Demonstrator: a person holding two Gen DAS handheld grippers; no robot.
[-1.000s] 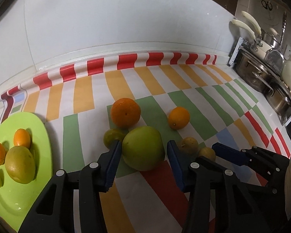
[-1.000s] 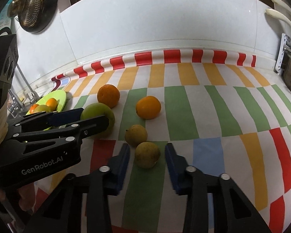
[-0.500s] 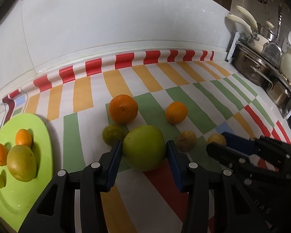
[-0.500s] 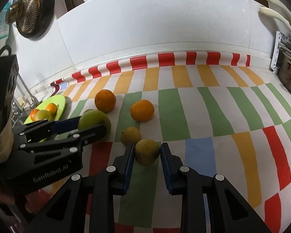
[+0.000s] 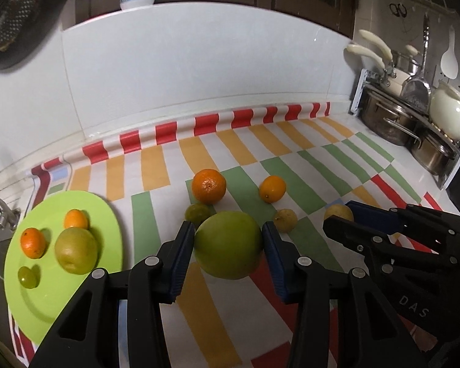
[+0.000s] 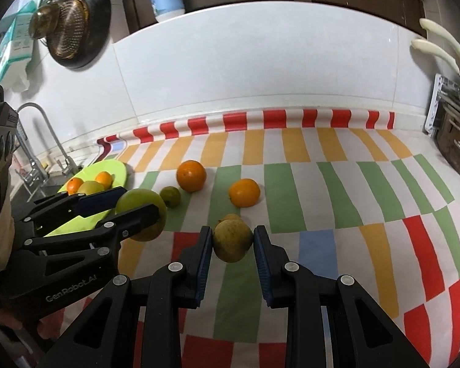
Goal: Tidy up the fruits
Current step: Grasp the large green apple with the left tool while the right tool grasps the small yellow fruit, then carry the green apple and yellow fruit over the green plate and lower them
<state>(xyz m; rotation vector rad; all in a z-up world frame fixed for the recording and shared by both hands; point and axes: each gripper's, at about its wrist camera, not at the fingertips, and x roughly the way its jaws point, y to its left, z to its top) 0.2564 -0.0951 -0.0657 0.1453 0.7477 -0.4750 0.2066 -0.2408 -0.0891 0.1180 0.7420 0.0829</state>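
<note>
I count four round orange citrus fruits, six green-yellow fruits, one lime-green plastic plate.

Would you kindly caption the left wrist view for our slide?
Left gripper clamps the large round green fruit beside the lime-green plate.

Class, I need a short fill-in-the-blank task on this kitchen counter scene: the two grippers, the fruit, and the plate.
1. The left gripper is shut on a large ____ fruit.
2. The green plate holds ____ fruits.
3. The right gripper is shut on a small ____ fruit.
4. The two oranges lie on the striped ____.

Missing words: green; four; yellowish; cloth
</note>
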